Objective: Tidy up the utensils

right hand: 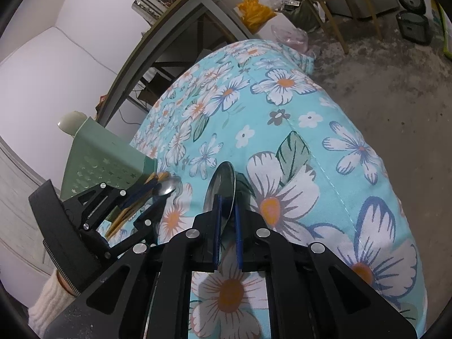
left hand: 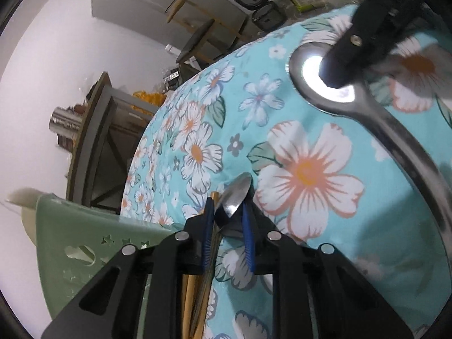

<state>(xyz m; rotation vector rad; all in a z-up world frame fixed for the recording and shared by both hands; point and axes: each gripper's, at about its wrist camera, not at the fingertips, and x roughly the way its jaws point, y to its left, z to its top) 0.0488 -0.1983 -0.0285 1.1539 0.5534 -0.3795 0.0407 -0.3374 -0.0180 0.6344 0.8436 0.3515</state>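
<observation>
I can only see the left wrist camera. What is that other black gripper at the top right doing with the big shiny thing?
Observer: The right wrist camera shows the right gripper shut on a large metal spoon, held edge-on, with its bowl poking out past the pads.
Operator: And what is carrying my left gripper?
Observer: A person's arm in a white knit sleeve. It shows behind the left gripper, which grips a small spoon.
</observation>
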